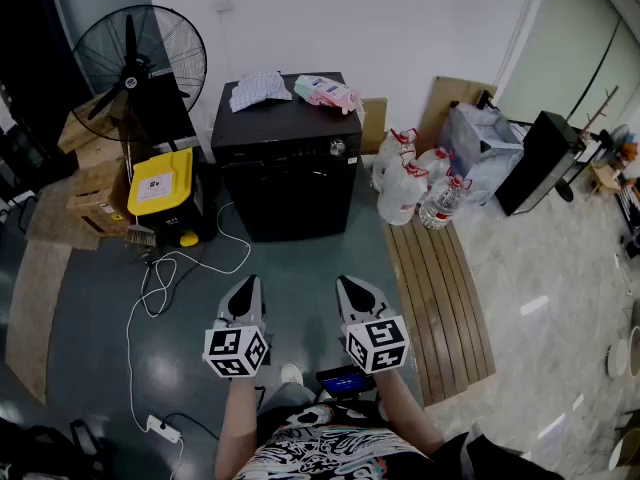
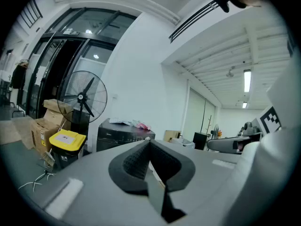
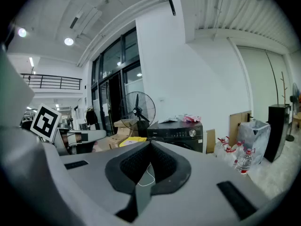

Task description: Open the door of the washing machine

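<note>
A black washing machine (image 1: pixel 288 168) stands against the white back wall, its front door closed and a round knob (image 1: pixel 338 148) on its control strip. It also shows far ahead in the left gripper view (image 2: pixel 120 134) and the right gripper view (image 3: pixel 181 134). Folded cloths (image 1: pixel 259 88) and a pink packet (image 1: pixel 326 92) lie on its top. My left gripper (image 1: pixel 245 286) and right gripper (image 1: pixel 350 288) hover side by side well short of the machine, both shut and empty, tips pointing toward it.
A black standing fan (image 1: pixel 140 63), cardboard boxes (image 1: pixel 95 163) and a yellow-lidded bin (image 1: pixel 162 183) stand left of the machine. White cable (image 1: pixel 170 278) trails over the floor to a power strip (image 1: pixel 163 429). Water bottles (image 1: pixel 415 188) and a wooden slat mat (image 1: pixel 440 298) lie to the right.
</note>
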The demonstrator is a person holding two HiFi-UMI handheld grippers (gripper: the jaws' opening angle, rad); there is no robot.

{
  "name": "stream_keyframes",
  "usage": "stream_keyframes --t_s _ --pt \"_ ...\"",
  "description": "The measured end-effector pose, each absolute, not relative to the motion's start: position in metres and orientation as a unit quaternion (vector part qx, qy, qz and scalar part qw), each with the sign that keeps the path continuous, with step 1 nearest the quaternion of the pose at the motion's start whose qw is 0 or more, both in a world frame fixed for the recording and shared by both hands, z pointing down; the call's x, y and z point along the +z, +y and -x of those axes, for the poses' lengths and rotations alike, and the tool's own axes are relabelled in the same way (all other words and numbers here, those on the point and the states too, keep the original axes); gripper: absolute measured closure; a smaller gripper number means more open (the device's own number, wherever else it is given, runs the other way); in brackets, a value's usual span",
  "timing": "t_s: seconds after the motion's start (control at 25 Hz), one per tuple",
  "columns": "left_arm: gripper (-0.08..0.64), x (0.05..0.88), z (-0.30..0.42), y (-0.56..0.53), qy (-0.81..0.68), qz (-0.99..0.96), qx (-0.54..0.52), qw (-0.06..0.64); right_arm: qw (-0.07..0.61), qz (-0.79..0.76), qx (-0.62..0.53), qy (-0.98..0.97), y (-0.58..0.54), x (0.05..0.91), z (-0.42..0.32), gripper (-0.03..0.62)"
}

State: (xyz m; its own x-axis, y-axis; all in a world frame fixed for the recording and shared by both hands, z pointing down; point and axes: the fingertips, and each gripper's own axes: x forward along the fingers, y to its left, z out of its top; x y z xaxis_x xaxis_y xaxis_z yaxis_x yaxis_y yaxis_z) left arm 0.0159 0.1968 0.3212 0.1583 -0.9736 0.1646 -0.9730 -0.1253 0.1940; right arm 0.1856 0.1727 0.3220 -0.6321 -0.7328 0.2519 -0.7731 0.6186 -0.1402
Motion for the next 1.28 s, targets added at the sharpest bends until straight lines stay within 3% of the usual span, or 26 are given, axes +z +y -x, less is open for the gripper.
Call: stream_keyframes --t_s 0.48,0.52,0.56,0.64,0.68,1.28 --pt "0.558 0.326 -0.009 0.217 -0.652 -0.744 -0.022 0.147 0.085 -0.405 0.132 -0.901 0.187 0.329 -0.182 0.591" --pt "0.533 0.327 -0.012 0.217 -0.644 -0.75 -0.024 0.149 0.077 -0.403 0.138 -0.902 0.187 0.329 -0.183 0.589" --pt "0.46 0.328 -0.015 0.215 -0.636 -0.756 -0.025 0.151 0.071 -0.398 0.144 -0.903 0.187 0.329 -0.183 0.588" --pt "0.406 0.333 -0.017 0.21 -0.628 -0.763 -0.021 0.152 0.066 -0.377 0.158 -0.91 0.185 0.333 -0.178 0.402" --pt "0.405 0.336 -0.016 0.206 -0.629 -0.762 -0.018 0.152 0.068 -0.369 0.161 -0.913 0.182 0.335 -0.175 0.376" --pt "0.436 0.422 0.075 0.032 -0.626 -0.76 0.034 0.17 0.112 -0.393 0.178 -0.895 0.024 0.401 -0.098 0.365"
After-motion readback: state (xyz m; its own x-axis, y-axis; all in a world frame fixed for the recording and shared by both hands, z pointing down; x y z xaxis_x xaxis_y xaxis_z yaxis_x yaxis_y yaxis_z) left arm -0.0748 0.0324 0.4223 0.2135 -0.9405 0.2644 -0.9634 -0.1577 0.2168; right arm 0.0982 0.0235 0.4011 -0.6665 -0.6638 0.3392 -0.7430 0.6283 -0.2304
